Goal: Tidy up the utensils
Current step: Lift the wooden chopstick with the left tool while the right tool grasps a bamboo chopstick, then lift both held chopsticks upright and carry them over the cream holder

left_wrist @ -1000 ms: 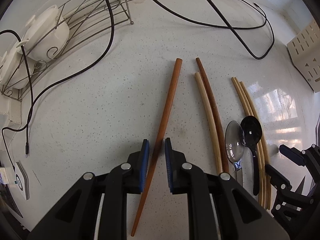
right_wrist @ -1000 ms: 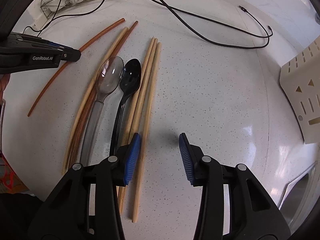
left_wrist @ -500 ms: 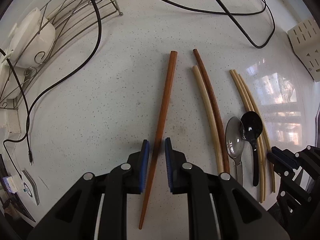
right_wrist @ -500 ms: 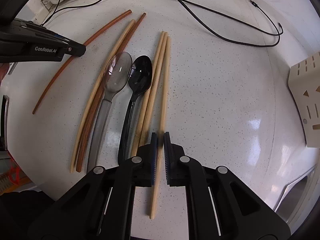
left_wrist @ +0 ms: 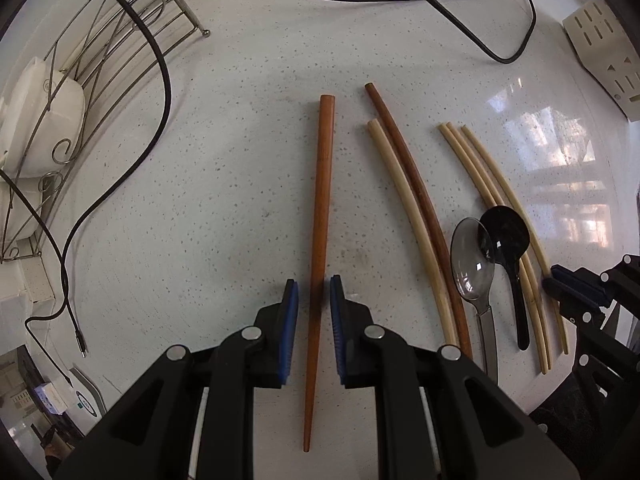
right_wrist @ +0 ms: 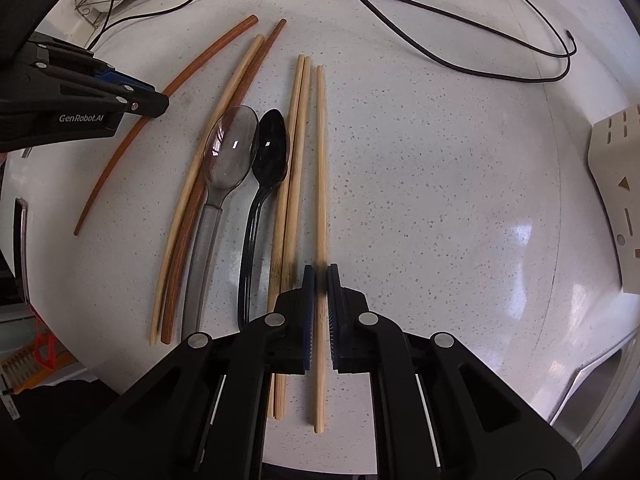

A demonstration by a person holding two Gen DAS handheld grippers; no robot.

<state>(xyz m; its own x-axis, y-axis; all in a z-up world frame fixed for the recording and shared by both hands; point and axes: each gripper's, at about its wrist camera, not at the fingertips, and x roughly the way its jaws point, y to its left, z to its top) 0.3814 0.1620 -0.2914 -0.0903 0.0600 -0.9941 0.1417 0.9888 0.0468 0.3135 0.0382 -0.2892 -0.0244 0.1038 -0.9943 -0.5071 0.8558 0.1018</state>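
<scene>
1. At the far left of the left wrist view, a curled chrome wire rack (left_wrist: pixel 108 56) holds white ceramic dishes (left_wrist: pixel 38 116), and thin black cables (left_wrist: pixel 160 80) trail over the white speckled bench (left_wrist: pixel 224 184).
2. The left gripper (left_wrist: pixel 314 286) points down at the bench with its blue-padded jaws narrow. They straddle a single reddish-brown tapered wooden chopstick (left_wrist: pixel 323 200); a sliver of gap shows on each side, so the pads do not seem to press on it. The stick lies flat, thick end away from the camera, thin tip between the black arms.
3. Just to the right lie a pale cream chopstick (left_wrist: pixel 404 200) and a dark brown chopstick (left_wrist: pixel 416 184), side by side and touching along most of their length.
4. Next come a clear smoky plastic spoon (left_wrist: pixel 472 264) and a glossy black plastic spoon (left_wrist: pixel 506 240), bowls overlapping slightly, handles towards the camera.
5. Two light bamboo chopsticks (right_wrist: pixel 294 184) lie touching each other beside the black spoon.
6. The right gripper (right_wrist: pixel 320 274) has its jaws clamped on a third light bamboo chopstick (right_wrist: pixel 320 168). This stick sits slightly apart from the pair, nearly parallel to it, with its lower end showing past the pads.
7. At the far right edge, a cream plastic slotted holder (right_wrist: pixel 616 200) rests on the bench, well apart from the utensils.
</scene>
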